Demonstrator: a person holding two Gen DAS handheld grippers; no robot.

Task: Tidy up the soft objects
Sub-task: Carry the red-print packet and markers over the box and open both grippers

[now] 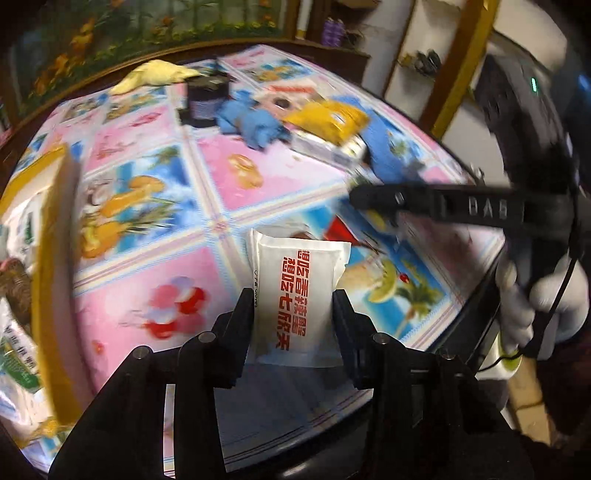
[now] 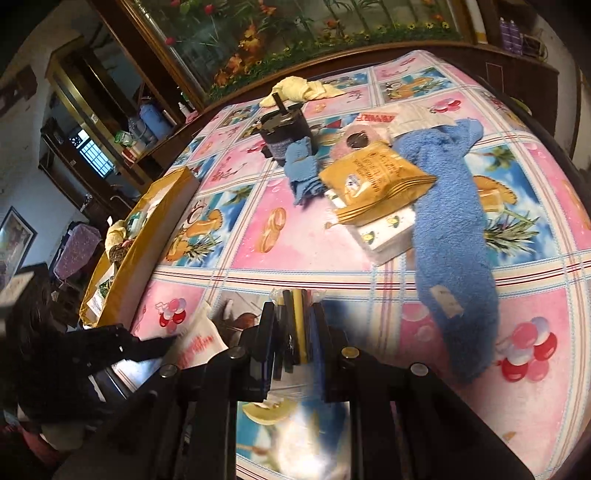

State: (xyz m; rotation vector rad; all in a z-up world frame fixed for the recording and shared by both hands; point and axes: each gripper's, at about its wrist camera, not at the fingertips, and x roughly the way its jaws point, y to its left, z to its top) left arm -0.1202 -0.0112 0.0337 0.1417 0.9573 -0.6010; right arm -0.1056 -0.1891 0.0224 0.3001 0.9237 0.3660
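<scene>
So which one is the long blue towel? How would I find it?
Look at the table with the pink picture cloth. Right of the yellow bag lies the long blue towel, stretching toward you. The small blue cloth is crumpled; this one is long with a white tag.

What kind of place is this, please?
Probably a room in a home. A table with a fruit-print cloth stands before a large framed flower picture, and shelves at the side hold household clutter.

Even indoor light, heavy fisheye bending and dark corners, motion blur toward the edges.
</scene>
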